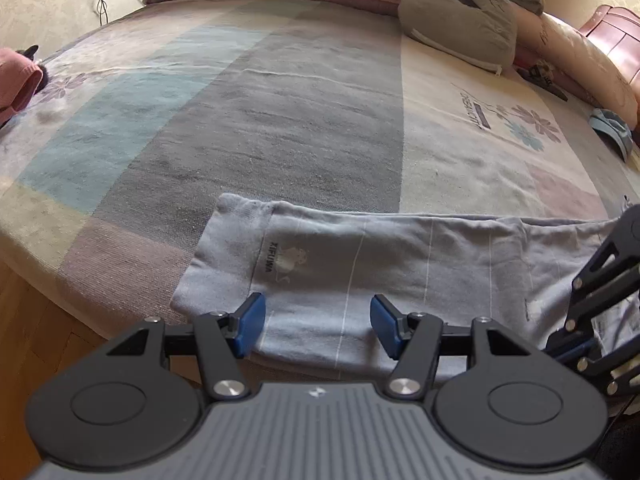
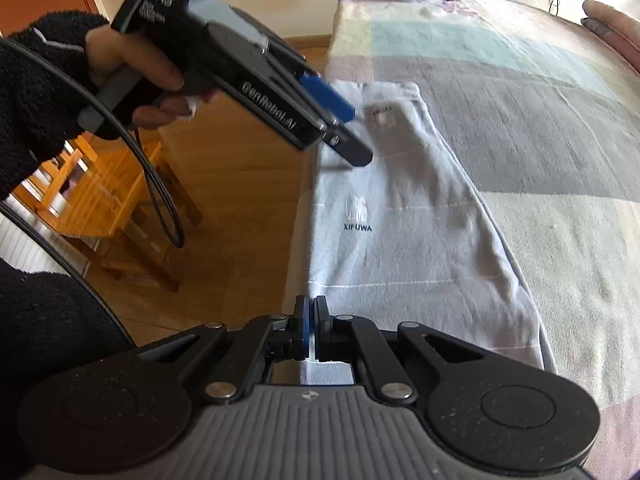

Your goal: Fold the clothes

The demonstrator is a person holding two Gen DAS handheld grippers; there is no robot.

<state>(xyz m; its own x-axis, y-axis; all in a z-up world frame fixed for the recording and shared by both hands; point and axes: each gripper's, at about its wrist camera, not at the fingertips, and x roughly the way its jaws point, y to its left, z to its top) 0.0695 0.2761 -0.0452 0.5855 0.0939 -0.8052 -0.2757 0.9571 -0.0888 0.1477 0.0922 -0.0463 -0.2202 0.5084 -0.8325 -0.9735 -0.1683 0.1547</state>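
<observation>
The right gripper has its blue fingers pressed together at the near edge of the pale grey garment, right where it meets the side of the bed; from here I cannot make out whether a layer of cloth is caught between them or they have closed on nothing. If it is nothing, or only the top layer, a lift would drag one ply and leave the fold lopsided. The left gripper hovers above the same garment near its cuffed end, fingers well apart and empty, so that end is unheld; a pull from the right alone could slide the whole piece toward the bed's edge and off onto the wooden floor. The garment, folded long with its XIFUWA logo showing, lies along that edge. The person's left hand, in a black sleeve, trails a cable that could snag. A grey pillow sits well apart.
</observation>
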